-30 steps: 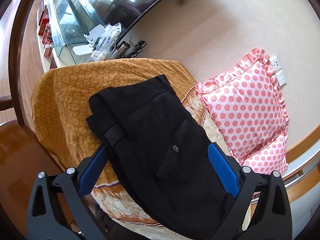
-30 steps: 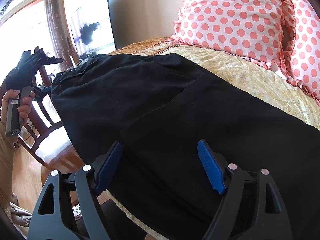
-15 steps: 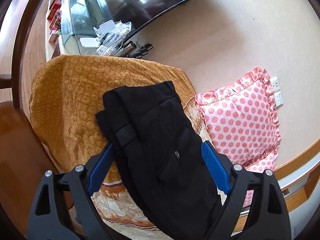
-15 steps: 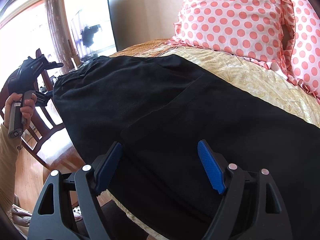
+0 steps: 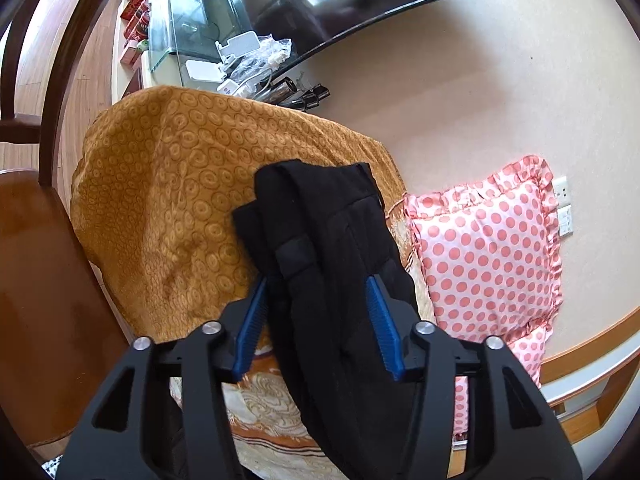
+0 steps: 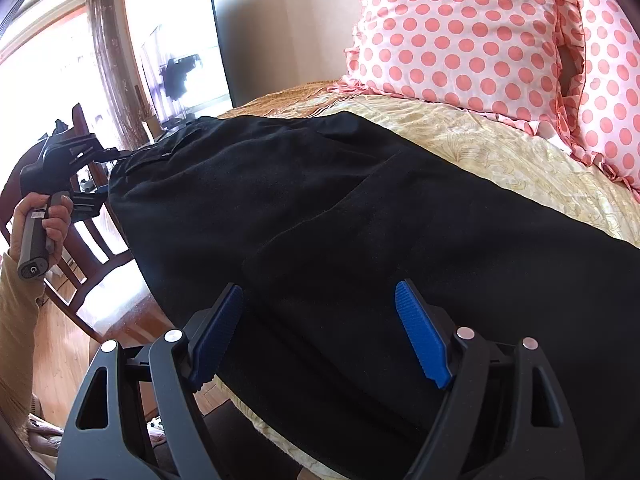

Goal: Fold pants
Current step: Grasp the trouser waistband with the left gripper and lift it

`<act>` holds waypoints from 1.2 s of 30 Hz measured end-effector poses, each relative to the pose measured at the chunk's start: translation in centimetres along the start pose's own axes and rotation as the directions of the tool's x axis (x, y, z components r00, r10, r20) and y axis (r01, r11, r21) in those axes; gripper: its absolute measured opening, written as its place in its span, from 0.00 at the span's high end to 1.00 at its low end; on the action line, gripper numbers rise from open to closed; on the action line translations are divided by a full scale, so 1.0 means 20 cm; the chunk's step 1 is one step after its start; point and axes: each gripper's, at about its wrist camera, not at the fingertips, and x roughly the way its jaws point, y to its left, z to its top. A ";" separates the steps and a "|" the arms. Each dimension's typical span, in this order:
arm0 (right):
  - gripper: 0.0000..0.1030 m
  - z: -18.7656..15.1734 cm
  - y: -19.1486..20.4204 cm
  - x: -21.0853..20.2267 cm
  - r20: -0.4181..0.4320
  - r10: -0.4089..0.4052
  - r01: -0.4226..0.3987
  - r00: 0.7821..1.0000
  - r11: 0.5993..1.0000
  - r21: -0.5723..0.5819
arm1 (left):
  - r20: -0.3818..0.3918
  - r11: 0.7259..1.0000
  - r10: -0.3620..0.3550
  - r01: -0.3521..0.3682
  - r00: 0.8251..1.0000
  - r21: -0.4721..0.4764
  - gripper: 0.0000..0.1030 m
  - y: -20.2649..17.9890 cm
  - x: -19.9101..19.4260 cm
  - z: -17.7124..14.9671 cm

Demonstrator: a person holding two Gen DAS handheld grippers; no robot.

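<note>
Right, the bed [image 5: 168,200] is carrying everything: I'm using its flat cover so the pants [image 6: 360,220] are lying spread lengthwise, black cloth running from the waistband end near the chair [image 6: 96,240] toward me. The polka-dot pillow [image 6: 460,28] is sitting clear at the wall side, so I'm working along the near edge. My left gripper [image 5: 316,320] is reaching in at the waistband [image 5: 316,216], fingers narrowed around the bunched cloth; whether they're actually pinching it, I cannot tell. My right gripper [image 6: 320,332] is hovering wide apart over the legs, gripping nothing, placed to catch the far end.
</note>
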 end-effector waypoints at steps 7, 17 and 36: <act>0.22 0.00 0.00 0.00 0.001 -0.005 0.005 1.000 1.000 -0.002 | -0.028 0.999 -0.046 0.046 0.999 0.021 0.23 -0.06 0.04 -0.04; 0.22 0.00 0.00 0.00 0.003 -0.005 0.005 1.000 1.000 -0.006 | 0.021 0.990 -0.080 0.082 0.997 -0.113 0.39 0.07 0.00 0.07; 0.22 -0.05 -0.29 -0.33 0.161 -0.094 0.066 0.982 0.983 0.173 | 0.118 0.916 0.005 -0.052 0.993 0.398 0.90 -0.57 -0.06 -0.11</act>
